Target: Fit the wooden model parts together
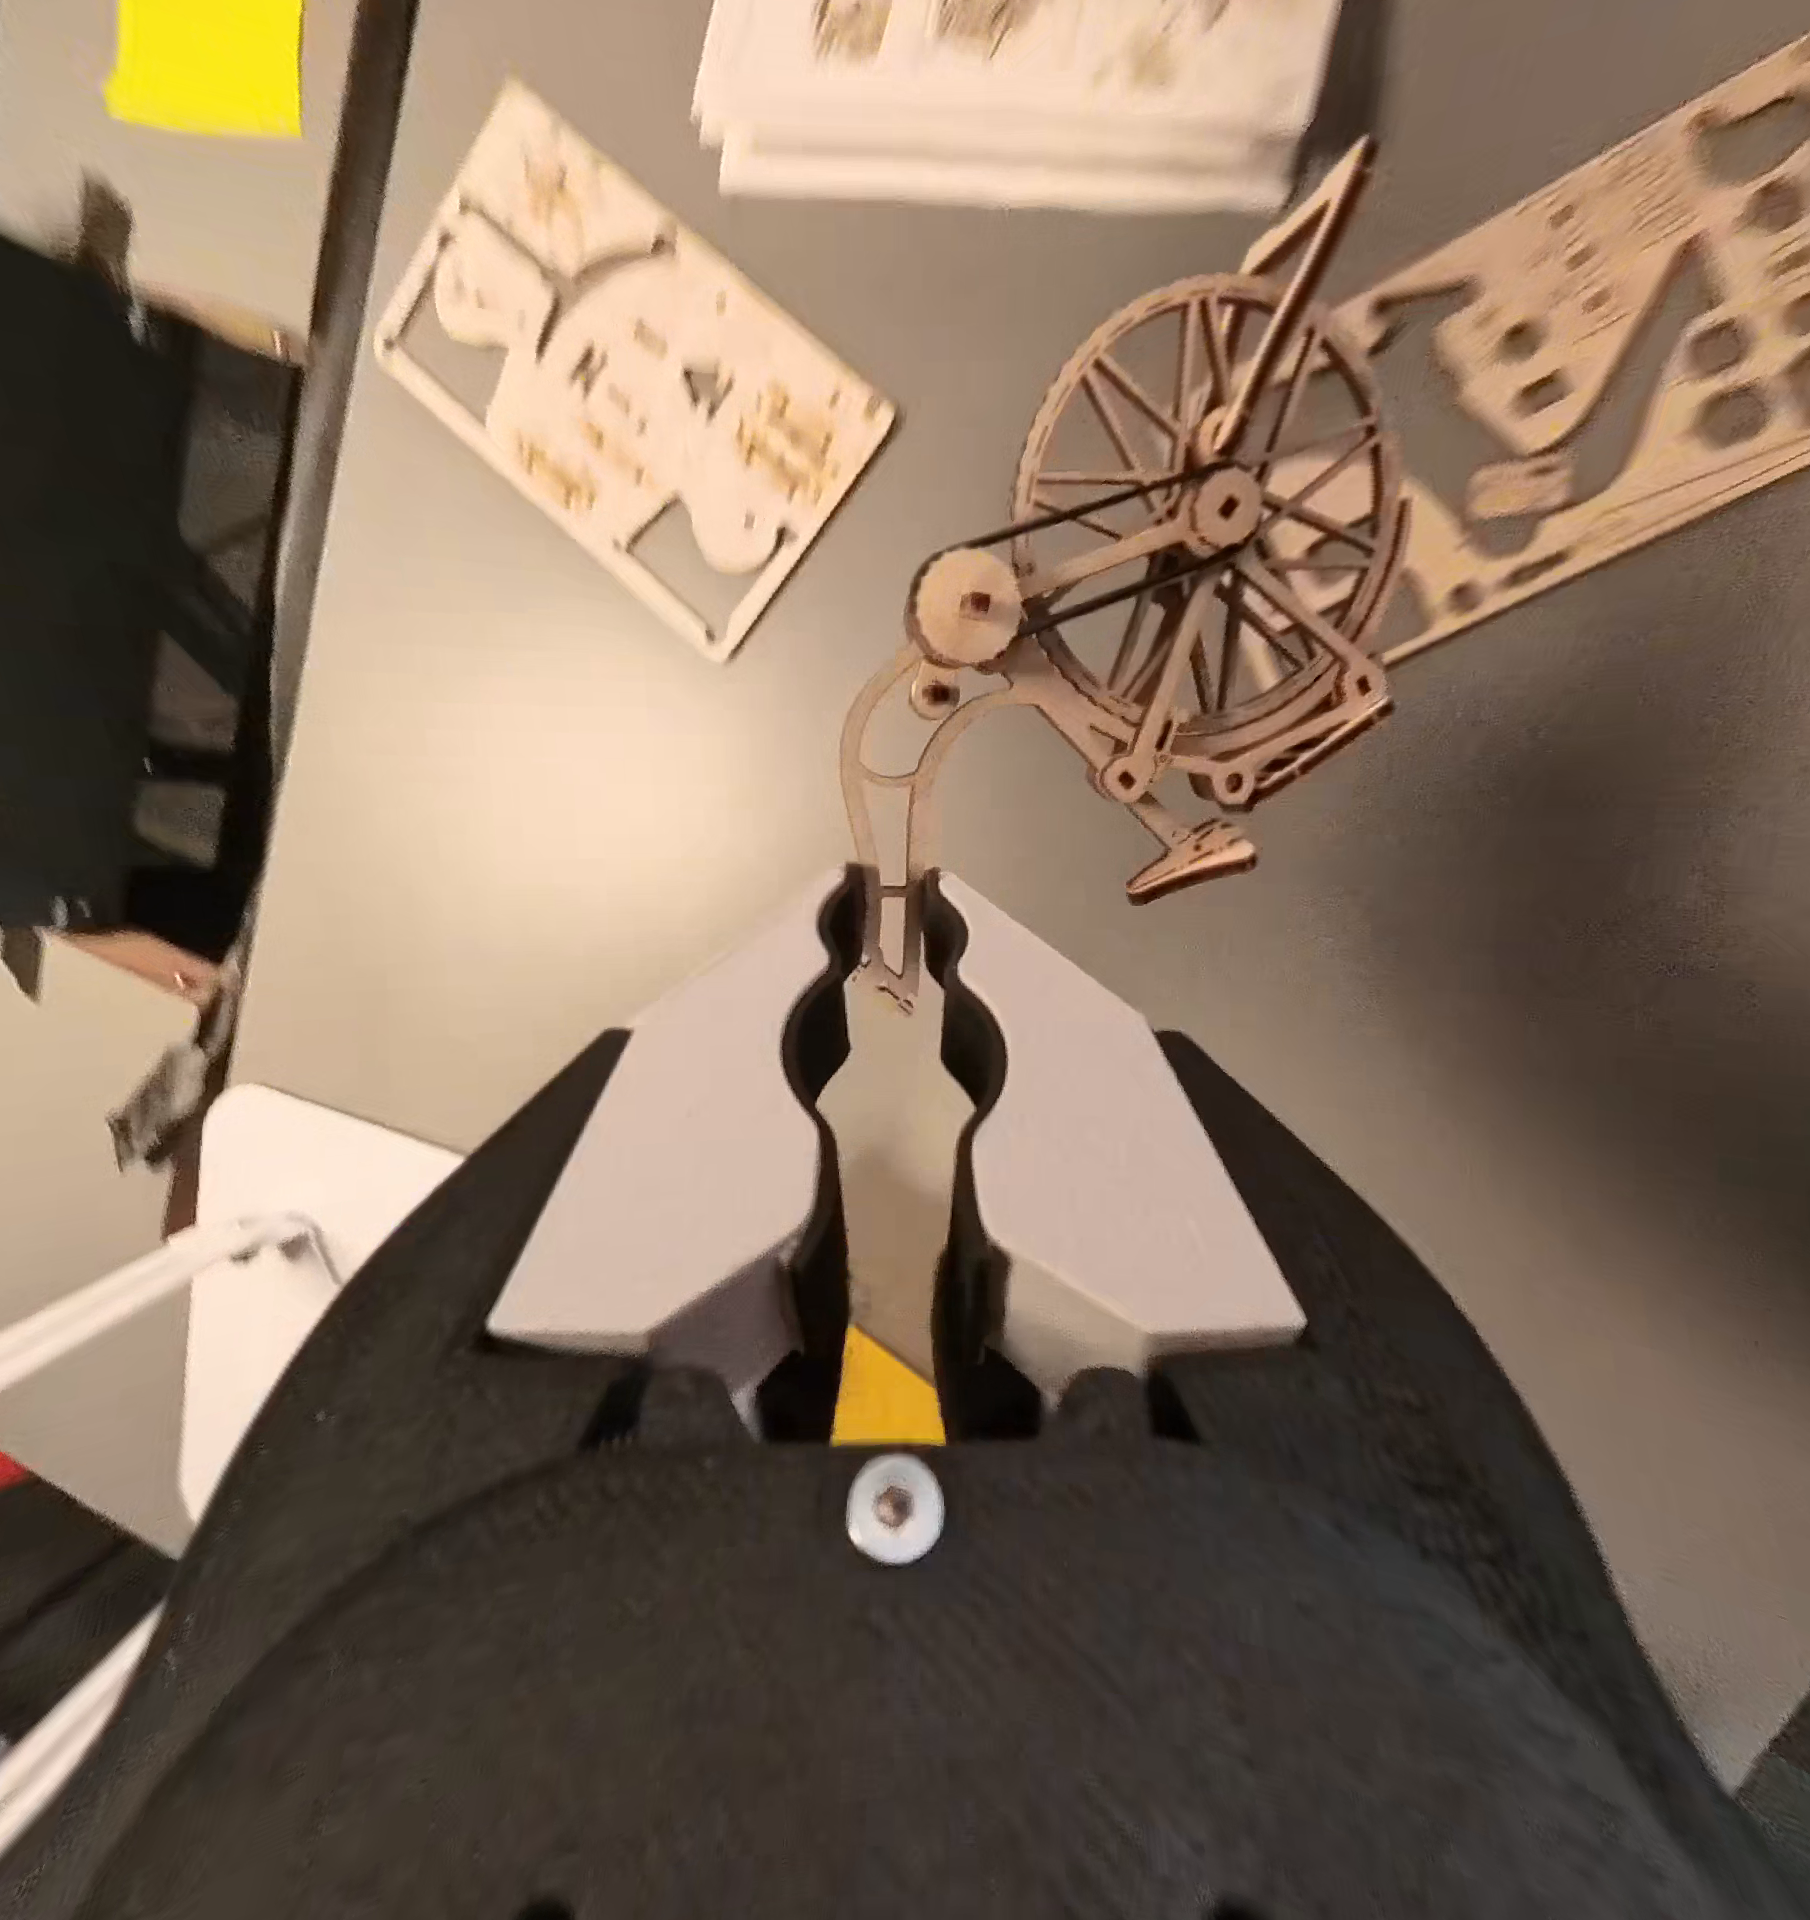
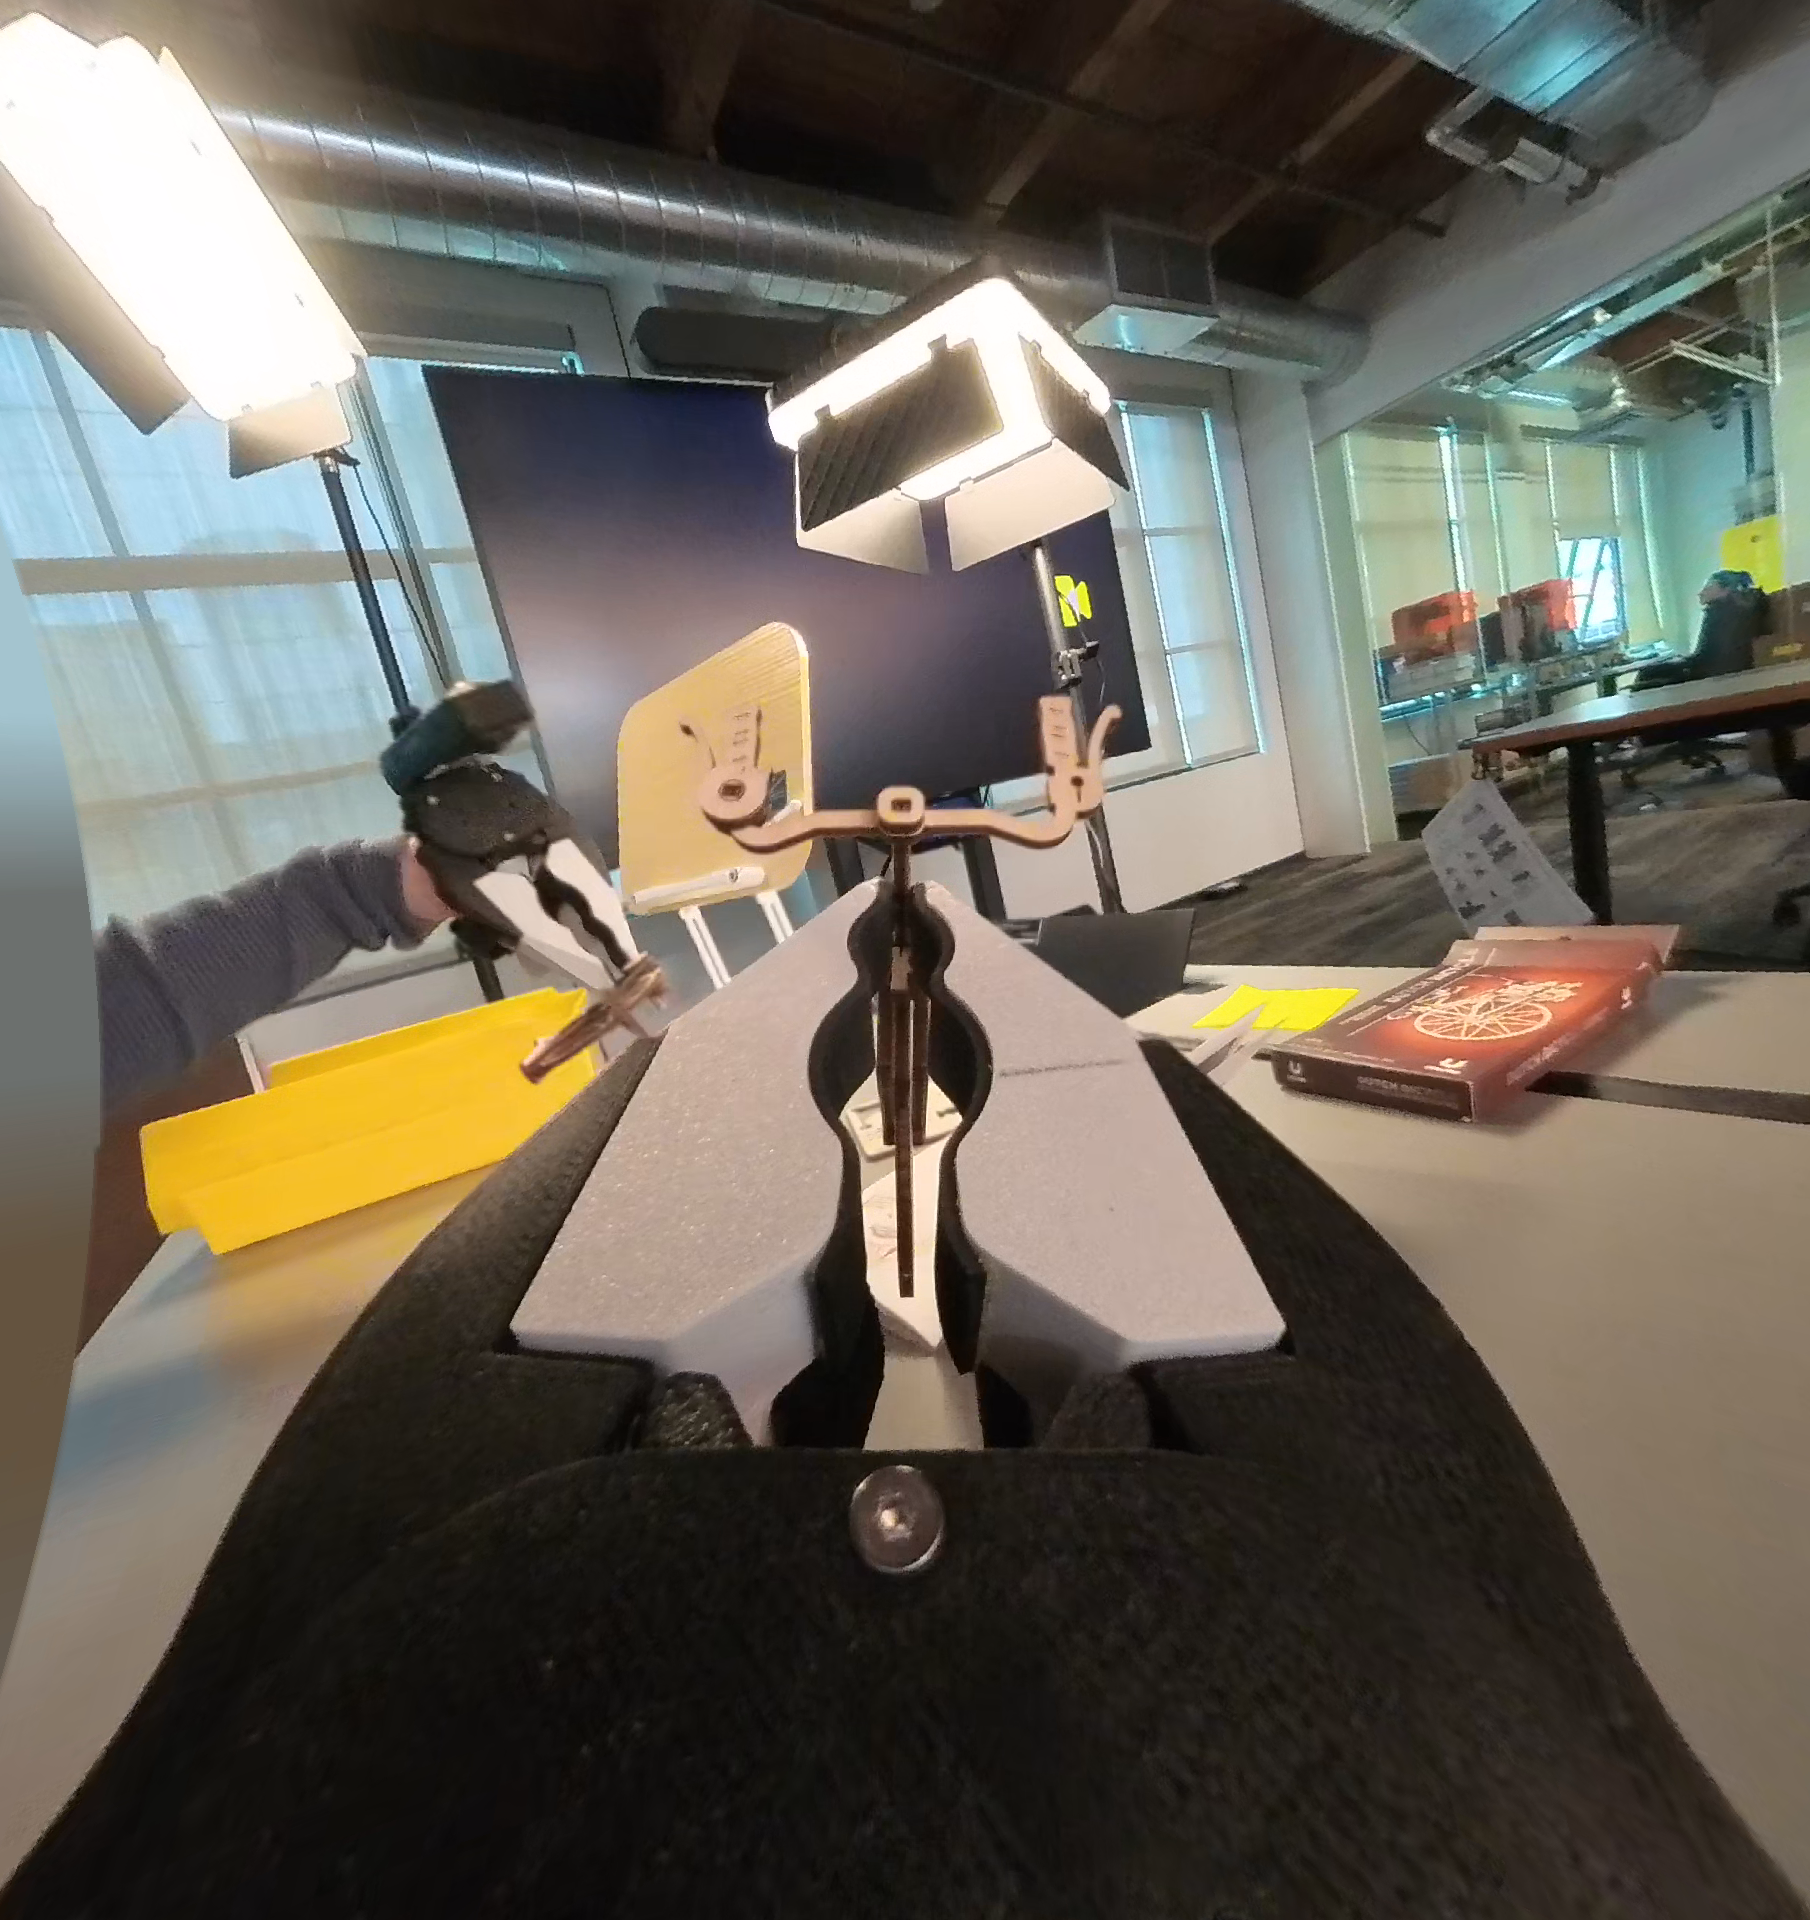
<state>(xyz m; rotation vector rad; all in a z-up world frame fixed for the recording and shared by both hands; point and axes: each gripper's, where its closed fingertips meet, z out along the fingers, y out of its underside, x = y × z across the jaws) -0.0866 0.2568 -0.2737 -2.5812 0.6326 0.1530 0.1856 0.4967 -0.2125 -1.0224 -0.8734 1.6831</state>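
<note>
Right gripper [image 2: 896, 914] first: it's clamped on the handlebar piece [image 2: 896, 816], fork stem pinched between the tips, bars riding clear above them, level and facing outward. Held by the stem like that, the free end below looks kept available for mating, and the delicate brake levers stay out of the squeeze.

Over to the left gripper [image 1: 893, 883], closed on the thin curved frame arm of the rear-wheel assembly [image 1: 1207, 520]. The spoked wheel, belt, pulleys and pedal all hang out beyond the tips, lifted above the counter [image 1: 527, 790]. Gripping the frame end rather than the wheel probably keeps the spokes safe; which end takes the joint is not clear.

From the right wrist view, the left gripper sits well to the left of the handlebar piece and farther out, above the yellow bin [image 2: 361, 1101]. So the two halves are well apart; bringing them together looks like the job ahead.

Beyond the wheel assembly, lying on the counter: a punched-out part sheet [image 1: 631, 374], a second sheet [image 1: 1607, 343] partly behind the wheel, and a white instruction booklet [image 1: 1015, 94] farthest off. Right of the handlebar piece, the dark kit box [image 2: 1472, 1018].
</note>
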